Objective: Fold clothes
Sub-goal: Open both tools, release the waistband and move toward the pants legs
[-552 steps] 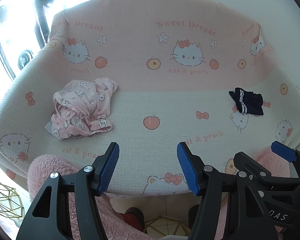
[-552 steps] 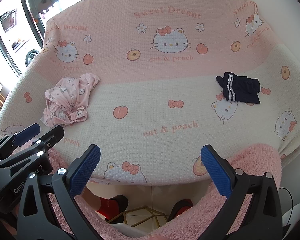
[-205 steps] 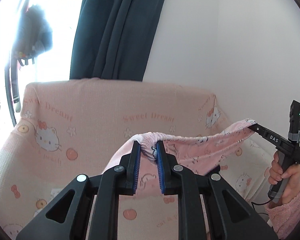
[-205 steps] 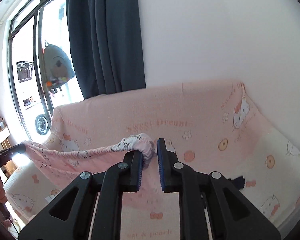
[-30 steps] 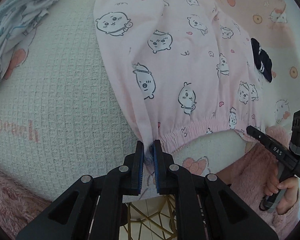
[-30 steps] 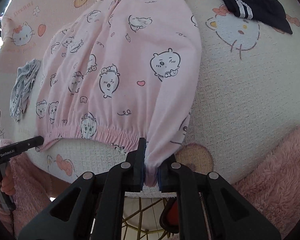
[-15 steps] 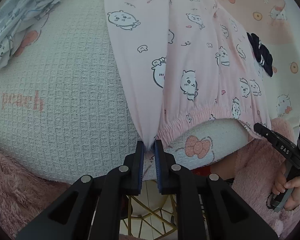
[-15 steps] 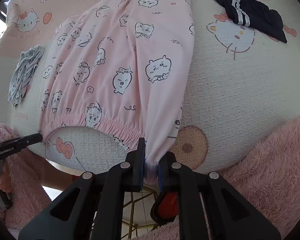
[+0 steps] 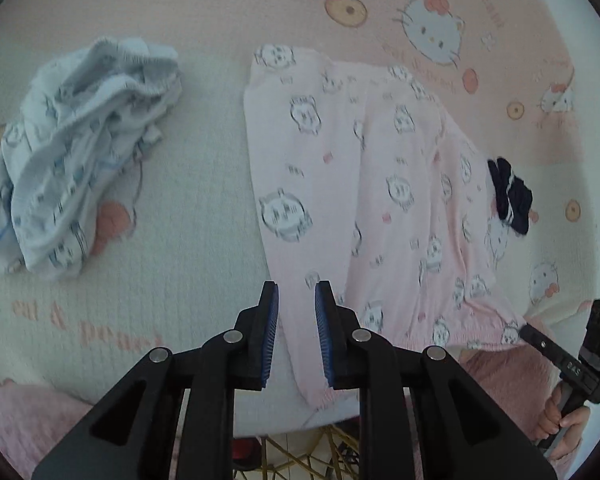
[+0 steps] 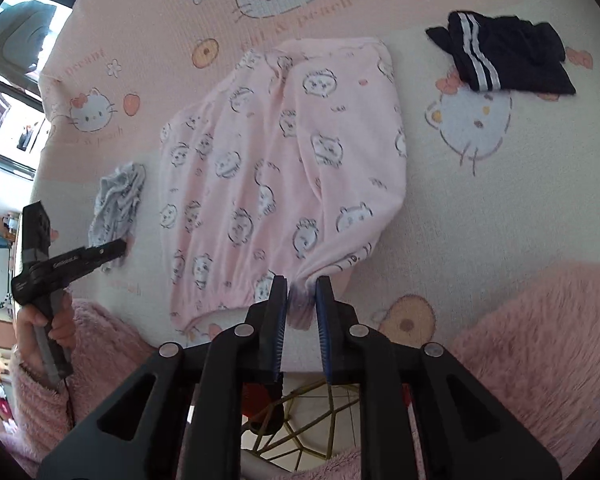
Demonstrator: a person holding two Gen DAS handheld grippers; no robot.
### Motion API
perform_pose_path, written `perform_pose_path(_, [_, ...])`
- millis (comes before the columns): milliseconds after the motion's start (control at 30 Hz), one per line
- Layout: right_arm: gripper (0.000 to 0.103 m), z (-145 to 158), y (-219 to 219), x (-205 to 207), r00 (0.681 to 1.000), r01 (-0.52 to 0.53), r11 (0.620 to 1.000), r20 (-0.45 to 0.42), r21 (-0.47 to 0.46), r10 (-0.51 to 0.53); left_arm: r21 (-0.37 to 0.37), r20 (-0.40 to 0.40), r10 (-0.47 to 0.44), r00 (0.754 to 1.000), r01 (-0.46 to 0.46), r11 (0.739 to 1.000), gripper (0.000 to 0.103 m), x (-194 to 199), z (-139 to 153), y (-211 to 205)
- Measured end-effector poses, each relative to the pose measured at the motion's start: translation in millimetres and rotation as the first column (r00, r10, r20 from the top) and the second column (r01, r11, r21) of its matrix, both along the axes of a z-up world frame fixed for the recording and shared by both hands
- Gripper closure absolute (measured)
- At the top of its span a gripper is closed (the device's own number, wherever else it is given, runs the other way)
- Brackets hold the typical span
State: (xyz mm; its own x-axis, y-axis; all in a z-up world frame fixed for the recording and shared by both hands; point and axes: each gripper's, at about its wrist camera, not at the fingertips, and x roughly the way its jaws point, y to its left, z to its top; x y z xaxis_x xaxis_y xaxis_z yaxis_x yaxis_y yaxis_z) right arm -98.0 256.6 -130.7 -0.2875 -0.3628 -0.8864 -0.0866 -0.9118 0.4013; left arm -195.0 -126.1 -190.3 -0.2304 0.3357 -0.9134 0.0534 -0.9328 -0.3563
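Pink cartoon-print trousers (image 9: 364, 184), pale-blue printed garment (image 9: 76, 168), white-striped navy garment (image 10: 508, 56)

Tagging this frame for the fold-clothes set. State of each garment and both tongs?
Pink cartoon-print pyjama trousers: spread flat on sofa, waistband at front edge.
Light blue printed garment: crumpled, unfolded.
Navy white-striped garment: bunched, unfolded.
Left tongs: opening, trouser corner released.
Right tongs: opening, trouser corner bunched between them.

Left tongs (image 9: 296, 292) angled downward, opening, right tongs (image 10: 302, 286) likewise
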Motion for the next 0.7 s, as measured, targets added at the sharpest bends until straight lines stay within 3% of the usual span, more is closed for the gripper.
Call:
perform_pose_path(167, [0.085,45.4,-17.7,-22.7,0.982,-0.169,0.973,-0.061,0.157,0.181,0.041,-0.039,0.084,0.996,-0.083,0.996,0.083,-58.9,-12.9,-31.1])
perform_pose_path(233, [0.08,56.5,-15.9,-32.8,0.975,-0.178,0.968,-0.102,0.179,0.198,0.048,-0.054,0.095,0.994,-0.092,0.995,0.083,-84.9,-25.6,-33.1])
perform_pose_path(433, [0.078,15.6,-58.2,-138.0,0.955,-0.238,0.942,-0.122,0.237,0.272,0.093,-0.096,0.112,0.989,-0.103,0.99,0.082,-147.6,-55.1,-24.0])
perform_pose_path(567, [0.078,-16.8,-92.6,-215.6,0.954,-0.234,0.942,-0.13,0.241,0.27,0.097,-0.145,0.101,0.984,-0.087,0.991,0.082,-164.4,-63.2,-24.3])
perform_pose_path(700, [0.078,-42.7,-106.7,-279.4,0.962,-0.19,0.941,-0.137,0.278,0.235,0.104,-0.135,0.056,0.989,-0.042,0.994,0.082,-174.0,-76.7,-15.3])
